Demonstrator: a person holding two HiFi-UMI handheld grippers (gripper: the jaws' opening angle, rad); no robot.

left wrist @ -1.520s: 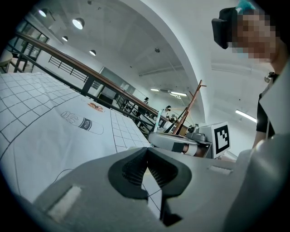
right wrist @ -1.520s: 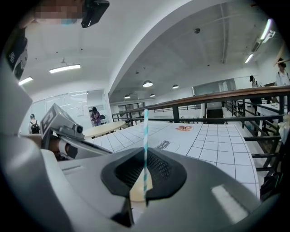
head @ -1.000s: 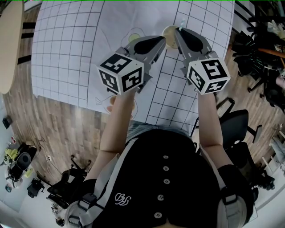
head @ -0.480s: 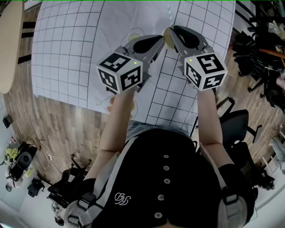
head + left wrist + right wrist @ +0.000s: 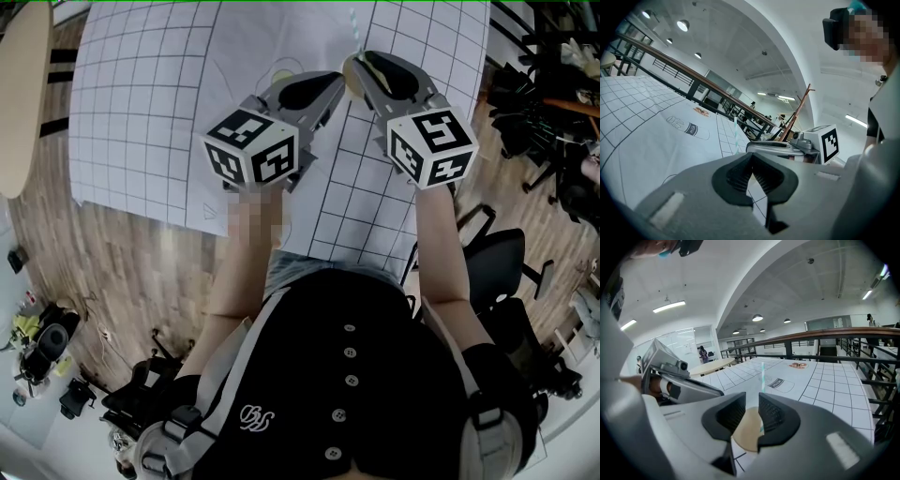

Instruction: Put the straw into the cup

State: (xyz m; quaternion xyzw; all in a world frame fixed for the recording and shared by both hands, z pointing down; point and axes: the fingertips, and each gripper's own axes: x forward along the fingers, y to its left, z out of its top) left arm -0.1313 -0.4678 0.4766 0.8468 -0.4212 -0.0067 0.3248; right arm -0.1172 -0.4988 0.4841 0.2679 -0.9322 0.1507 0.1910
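On the gridded white table sheet stands a small cup with a tan top, and a pale green straw rises upright from it. My right gripper hovers right over the cup, jaws a little apart. In the right gripper view the tan cup top fills the gap and the straw passes beside the right pad. My left gripper sits just left of the cup, shut with nothing in it. From the left gripper view the straw shows beyond my left gripper; the cup is hidden.
A printed milk-bottle drawing and other drawings lie on the sheet beyond the cup. The table's near edge is by the person's body. Office chairs stand at the right, a round wooden table at the left.
My right gripper has shifted left with the straw until it is over the cup; the straw now stands more upright. The left gripper has barely moved.
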